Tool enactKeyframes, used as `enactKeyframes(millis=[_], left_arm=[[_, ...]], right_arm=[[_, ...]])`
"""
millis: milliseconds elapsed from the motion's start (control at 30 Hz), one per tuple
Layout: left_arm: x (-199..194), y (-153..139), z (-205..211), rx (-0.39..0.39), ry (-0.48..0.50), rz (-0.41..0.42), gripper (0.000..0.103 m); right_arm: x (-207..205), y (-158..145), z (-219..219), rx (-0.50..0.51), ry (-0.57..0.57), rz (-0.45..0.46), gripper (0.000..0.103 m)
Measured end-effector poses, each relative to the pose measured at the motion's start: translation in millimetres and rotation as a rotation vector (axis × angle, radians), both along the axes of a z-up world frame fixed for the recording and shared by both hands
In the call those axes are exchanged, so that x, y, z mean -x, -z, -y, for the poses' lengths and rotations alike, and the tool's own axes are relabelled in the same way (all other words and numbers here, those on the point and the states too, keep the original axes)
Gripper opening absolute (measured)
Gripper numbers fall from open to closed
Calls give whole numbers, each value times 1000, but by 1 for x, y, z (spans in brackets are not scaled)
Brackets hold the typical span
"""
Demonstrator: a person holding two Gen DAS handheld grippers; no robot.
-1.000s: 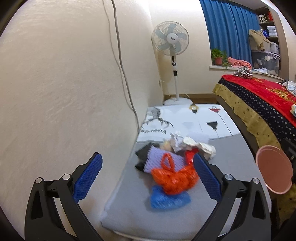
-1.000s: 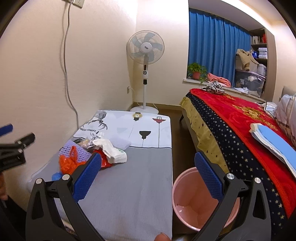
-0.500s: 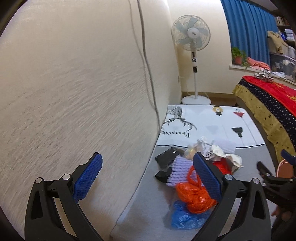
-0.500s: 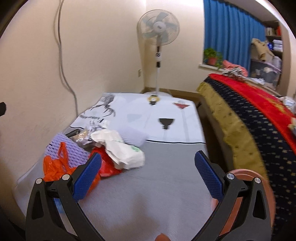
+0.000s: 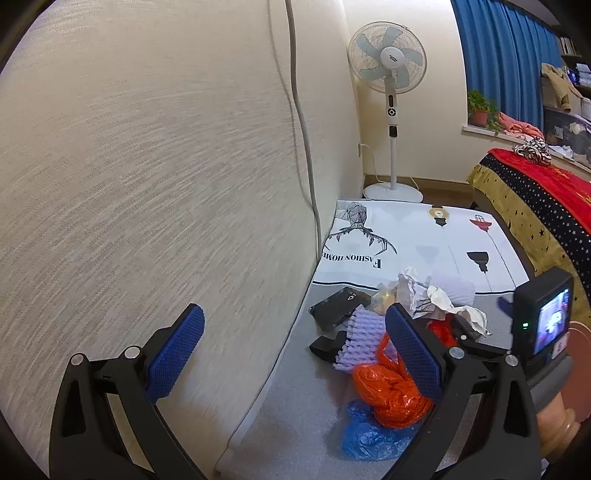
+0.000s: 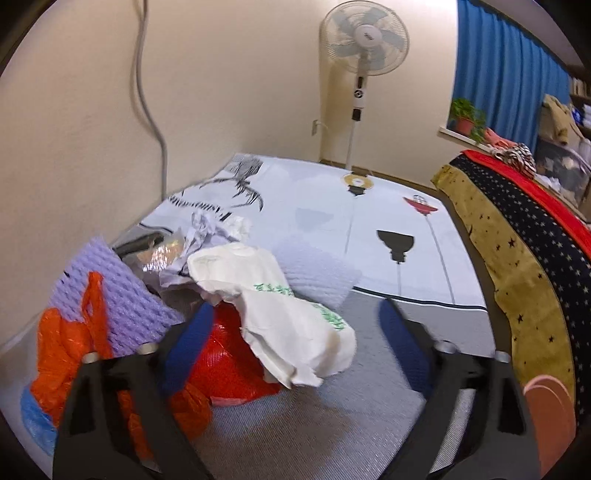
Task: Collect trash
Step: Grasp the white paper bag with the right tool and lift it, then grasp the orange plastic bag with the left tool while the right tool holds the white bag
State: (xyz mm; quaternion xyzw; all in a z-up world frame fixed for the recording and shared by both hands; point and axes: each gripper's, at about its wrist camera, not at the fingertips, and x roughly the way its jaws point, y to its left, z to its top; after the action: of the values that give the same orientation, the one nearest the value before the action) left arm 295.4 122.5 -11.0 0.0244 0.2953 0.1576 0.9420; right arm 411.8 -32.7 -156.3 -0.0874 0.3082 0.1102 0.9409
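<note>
A heap of trash lies on the grey mat by the wall. In it are an orange bag [image 5: 388, 395], a blue bag [image 5: 369, 435], a purple foam net [image 5: 358, 339], black packets [image 5: 338, 306] and crumpled paper [image 5: 417, 291]. My left gripper [image 5: 295, 347] is open and empty, hanging short of the heap and half in front of the wall. My right gripper [image 6: 295, 347] hangs low over the heap with its jaws closing. A white bag with green print [image 6: 291, 317] lies between its fingers, with the right pad clear of it. A red bag [image 6: 225, 365] lies under it.
A pink bin [image 6: 550, 417] stands at the right, beside the bed with its red and starred cover [image 6: 517, 258]. A standing fan [image 6: 365, 33] is in the far corner and a cable [image 5: 299, 110] runs down the wall. The right gripper's camera [image 5: 543, 325] shows in the left wrist view.
My right gripper came down and left from above the bin to the heap, and its jaws narrowed. The left gripper swung towards the wall, and the right gripper came into its view.
</note>
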Motion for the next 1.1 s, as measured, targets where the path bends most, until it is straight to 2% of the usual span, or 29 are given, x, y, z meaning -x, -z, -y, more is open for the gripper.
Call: enactKeyframes(millis=[33, 100, 167, 200, 267, 467, 567, 733, 833, 900, 967, 1100], left_arm=[[-2, 1, 0, 0, 0, -2, 95], [-3, 2, -1, 1, -1, -7, 95], [-3, 2, -2, 6, -3, -5, 95], [-3, 2, -3, 4, -2, 1, 95], [-3, 1, -1, -8, 3, 9, 95], [-5, 0, 3, 18, 38, -5, 95], [-3, -7, 5, 40, 46, 40, 95], [-7, -19, 6, 116, 60, 107, 95], [3, -28, 12, 141, 89, 205, 95], [12, -24, 18, 138, 131, 224, 95], [20, -11, 24, 120, 152, 220, 95], [31, 37, 33, 109, 174, 200, 95]], right_arm=[[-1, 2, 1, -2, -2, -6, 45], [-2, 2, 5, -21, -1, -10, 21], [4, -3, 10, -43, 4, 31, 15], [7, -7, 12, -34, 8, 52, 9], [12, -19, 19, -47, 8, 74, 7], [45, -89, 54, -40, 17, 178, 7], [79, -129, 83, -46, 38, 201, 7], [136, -167, 121, -59, 75, 213, 7], [176, -181, 140, -66, 103, 221, 7], [196, -183, 152, -70, 123, 217, 8], [213, -180, 163, -71, 147, 201, 8], [238, -160, 184, -44, 197, 144, 8]])
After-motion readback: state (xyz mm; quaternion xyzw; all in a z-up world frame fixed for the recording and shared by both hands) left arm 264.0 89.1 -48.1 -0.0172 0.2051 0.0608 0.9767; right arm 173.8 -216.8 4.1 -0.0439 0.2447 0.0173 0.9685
